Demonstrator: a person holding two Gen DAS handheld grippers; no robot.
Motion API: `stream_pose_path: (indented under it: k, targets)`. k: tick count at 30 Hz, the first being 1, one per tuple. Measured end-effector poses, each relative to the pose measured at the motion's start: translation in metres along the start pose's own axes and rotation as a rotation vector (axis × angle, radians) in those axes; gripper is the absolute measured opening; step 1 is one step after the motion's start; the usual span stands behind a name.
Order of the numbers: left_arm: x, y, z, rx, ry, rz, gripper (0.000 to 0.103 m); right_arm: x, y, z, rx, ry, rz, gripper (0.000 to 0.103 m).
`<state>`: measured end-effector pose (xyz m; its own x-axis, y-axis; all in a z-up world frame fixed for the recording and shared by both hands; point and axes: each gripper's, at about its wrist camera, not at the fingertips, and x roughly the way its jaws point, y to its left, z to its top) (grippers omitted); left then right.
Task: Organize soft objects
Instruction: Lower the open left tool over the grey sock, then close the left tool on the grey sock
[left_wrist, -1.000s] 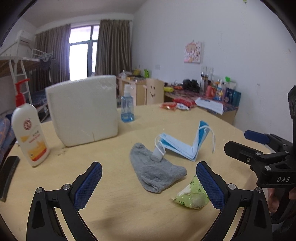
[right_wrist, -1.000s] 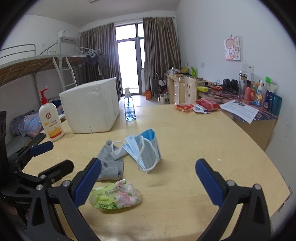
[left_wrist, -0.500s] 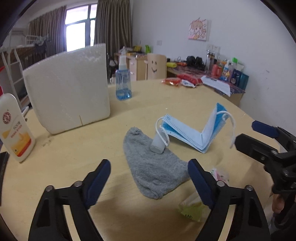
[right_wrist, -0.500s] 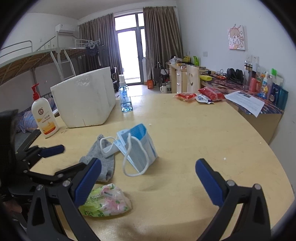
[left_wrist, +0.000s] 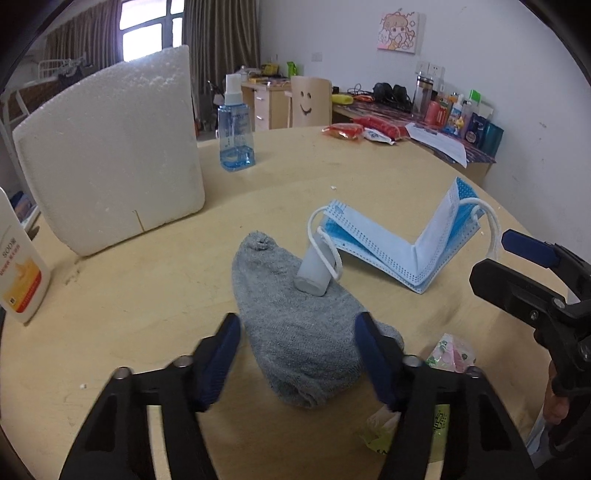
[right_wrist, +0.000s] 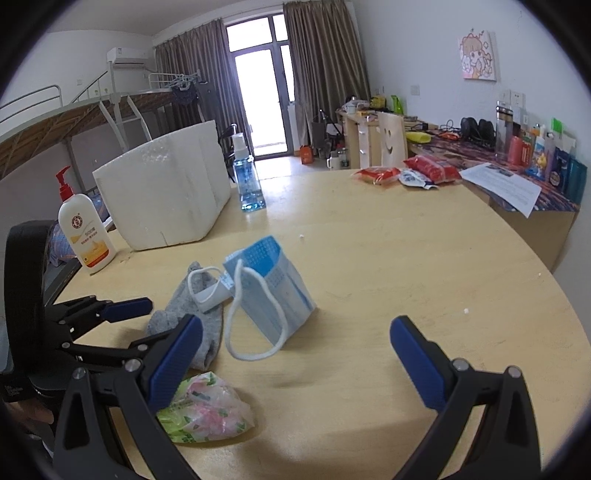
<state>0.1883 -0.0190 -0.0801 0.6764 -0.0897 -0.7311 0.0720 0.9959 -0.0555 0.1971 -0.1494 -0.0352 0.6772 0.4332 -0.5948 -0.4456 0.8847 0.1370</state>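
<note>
A grey sock (left_wrist: 295, 317) (right_wrist: 199, 317) lies on the round wooden table (left_wrist: 147, 295). A small grey tube (left_wrist: 314, 269) rests on it, looped by a strap of the blue face masks (left_wrist: 402, 240) (right_wrist: 273, 291) folded upright. A green-pink tissue pack (left_wrist: 448, 354) (right_wrist: 203, 410) lies near the front. My left gripper (left_wrist: 299, 350) is open, its jaws either side of the sock's near end. My right gripper (right_wrist: 295, 354) is open above the table, in front of the masks.
A white foam box (left_wrist: 110, 155) (right_wrist: 166, 192) stands at the back left, with a blue spray bottle (left_wrist: 234, 136) beside it and a lotion pump bottle (right_wrist: 83, 229) at the left edge. Snack packets (right_wrist: 402, 173) lie at the far right.
My left gripper has come forward and down to the sock and its jaws have narrowed around the sock's near end. My right gripper has stayed open and shifted only slightly.
</note>
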Motion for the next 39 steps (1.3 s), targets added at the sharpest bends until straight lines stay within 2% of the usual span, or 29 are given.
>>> stream_pose_path:
  k: [3, 7, 18, 28, 30, 32, 34, 36, 38, 39]
  targets:
    - [0.006, 0.000, 0.000, -0.002, 0.031, -0.009, 0.051, 0.001, 0.001, 0.000, -0.006, 0.005, 0.004, 0.103]
    - [0.005, 0.000, 0.000, -0.008, 0.036, -0.028, 0.048, 0.002, 0.001, 0.001, -0.008, 0.007, 0.011, 0.103]
    - [0.003, -0.003, -0.003, -0.002, 0.036, -0.084, 0.014, 0.008, 0.003, 0.001, -0.012, 0.038, 0.000, 0.103]
    - [0.002, 0.003, -0.003, -0.041, 0.046, -0.111, 0.013, 0.022, 0.002, 0.005, 0.019, 0.087, -0.009, 0.101]
    - [0.001, 0.004, -0.004, -0.045, 0.047, -0.114, 0.013, 0.024, 0.001, 0.005, 0.027, 0.098, -0.007, 0.094]
    - [0.001, 0.005, -0.004, -0.048, 0.048, -0.117, 0.013, 0.029, 0.001, 0.005, 0.039, 0.119, -0.006, 0.081]
    - [0.000, 0.007, -0.004, -0.052, 0.048, -0.119, 0.013, 0.033, 0.001, 0.005, 0.045, 0.139, -0.016, 0.077]
    - [0.000, 0.007, -0.004, -0.056, 0.045, -0.120, 0.013, 0.036, 0.004, 0.004, 0.038, 0.149, -0.011, 0.067]
    - [-0.001, 0.008, -0.004, -0.057, 0.044, -0.122, 0.013, 0.038, 0.005, 0.004, 0.034, 0.156, -0.009, 0.047]
    - [-0.001, 0.009, -0.005, -0.059, 0.043, -0.125, 0.013, 0.040, 0.005, 0.004, 0.034, 0.161, -0.013, 0.044]
